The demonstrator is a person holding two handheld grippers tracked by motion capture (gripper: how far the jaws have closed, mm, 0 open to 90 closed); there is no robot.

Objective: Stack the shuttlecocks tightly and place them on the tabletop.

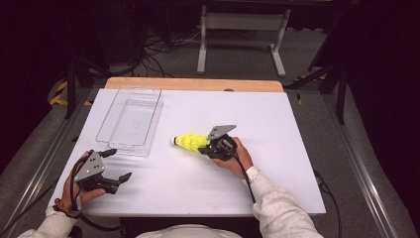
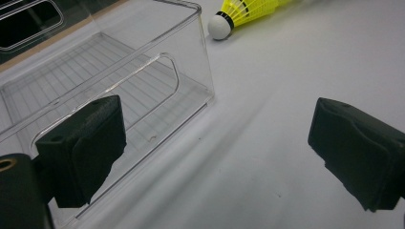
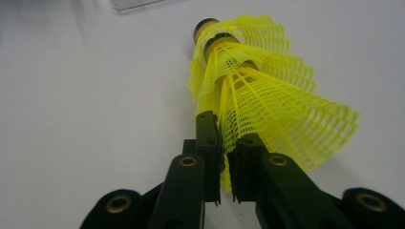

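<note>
Shuttlecocks (image 1: 190, 142) lying flat, corks pointing left

Counts: 2 yellow shuttlecocks (image 3: 267, 95), nested one inside the other — two cork-end collars stacked in the right gripper view, reads as one piece in the high view. 1 clear plastic bin (image 1: 130, 121). 1 white table (image 1: 277, 129). 2 handheld grippers: left gripper (image 1: 120, 165), right gripper (image 1: 202, 147).
</note>
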